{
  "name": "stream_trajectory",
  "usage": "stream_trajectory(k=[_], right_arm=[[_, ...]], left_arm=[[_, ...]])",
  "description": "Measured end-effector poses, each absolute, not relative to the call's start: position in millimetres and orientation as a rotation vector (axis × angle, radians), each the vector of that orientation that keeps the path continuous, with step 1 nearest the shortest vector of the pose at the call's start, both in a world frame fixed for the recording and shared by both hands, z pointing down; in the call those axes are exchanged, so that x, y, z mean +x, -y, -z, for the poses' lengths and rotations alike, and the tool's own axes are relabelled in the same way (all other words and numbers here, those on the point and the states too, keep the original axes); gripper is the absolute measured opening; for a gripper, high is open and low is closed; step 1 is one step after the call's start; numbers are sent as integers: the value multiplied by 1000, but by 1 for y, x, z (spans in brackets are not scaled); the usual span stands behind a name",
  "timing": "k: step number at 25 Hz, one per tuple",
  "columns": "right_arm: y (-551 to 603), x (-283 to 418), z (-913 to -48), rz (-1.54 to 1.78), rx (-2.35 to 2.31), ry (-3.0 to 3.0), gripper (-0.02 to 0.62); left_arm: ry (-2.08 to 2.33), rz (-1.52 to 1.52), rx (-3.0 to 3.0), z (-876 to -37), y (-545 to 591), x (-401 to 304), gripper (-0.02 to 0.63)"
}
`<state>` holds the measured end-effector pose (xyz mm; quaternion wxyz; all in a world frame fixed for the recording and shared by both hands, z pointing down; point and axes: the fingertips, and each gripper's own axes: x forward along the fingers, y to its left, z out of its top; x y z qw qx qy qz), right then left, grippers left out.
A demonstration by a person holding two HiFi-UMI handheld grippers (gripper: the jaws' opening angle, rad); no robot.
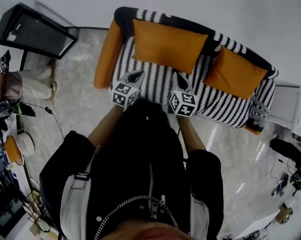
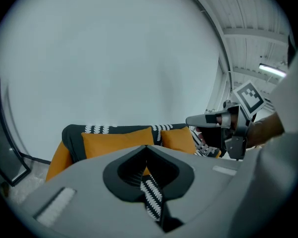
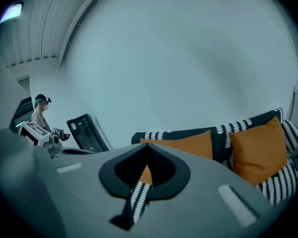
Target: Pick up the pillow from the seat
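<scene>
Head view: the left gripper (image 1: 138, 74) and the right gripper (image 1: 177, 76) are both clenched on nothing, side by side at the front edge of the black-and-white striped fabric sofa (image 1: 225, 109). The wide rectangular orange pillow (image 1: 168, 45) leans on the backrest beyond their tips, and a smaller square orange cushion (image 1: 234, 73) sits off to the right gripper's side. Left gripper view: the jaws meet at a point, empty, with the wide pillow ahead and clear of them. Right gripper view: the jaws are pressed together on nothing, the wide pillow is ahead and the smaller cushion is to their right.
</scene>
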<state>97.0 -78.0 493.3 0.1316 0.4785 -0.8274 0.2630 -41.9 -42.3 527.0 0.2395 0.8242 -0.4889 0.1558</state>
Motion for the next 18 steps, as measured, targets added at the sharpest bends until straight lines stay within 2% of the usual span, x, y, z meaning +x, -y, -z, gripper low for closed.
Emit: stream_trajectory(k=[18], right_arm=[[157, 46, -492, -717, 1364, 2355, 3]], left_arm=[[1325, -376, 2255, -535, 125, -86, 11]])
